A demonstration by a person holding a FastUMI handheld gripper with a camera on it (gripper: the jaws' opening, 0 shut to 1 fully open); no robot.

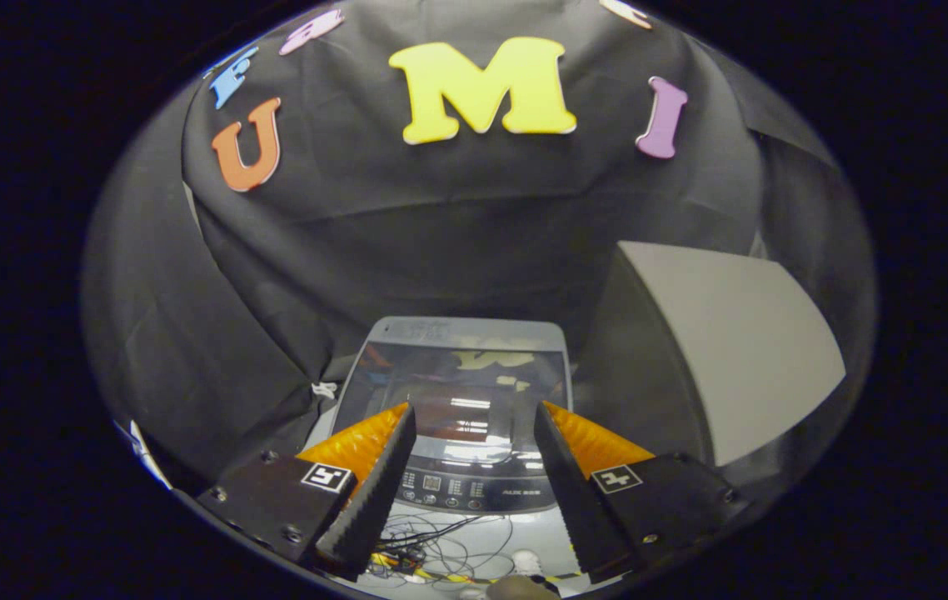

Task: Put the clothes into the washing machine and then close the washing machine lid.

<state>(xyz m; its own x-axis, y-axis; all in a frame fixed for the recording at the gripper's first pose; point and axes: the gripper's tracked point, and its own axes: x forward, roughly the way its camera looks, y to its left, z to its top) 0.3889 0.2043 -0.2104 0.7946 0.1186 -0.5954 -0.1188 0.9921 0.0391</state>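
- Gripper [474, 467]: fingers spread wide, nothing held or touched between them.
- Washing machine [457, 392]: seen below and just ahead of the fingers, framed in the gap between them; control panel [470, 487] at the near edge.
- Lid [461, 400]: judged to lie flat and closed, dark and glossy, with reflections on it; the tub is not exposed.
- Clothes: none located near the fingers.
- Grey box [724, 358]: at 3 o'clock of the machine, close beside it.
- Cables [441, 554]: loose on the floor at 6 o'clock, under the fingers.
- Risk: with the lid shut, clothes cannot be loaded; a finger slip on the glossy lid is judged possible.
- Risk: cables could be snagged on a low approach.
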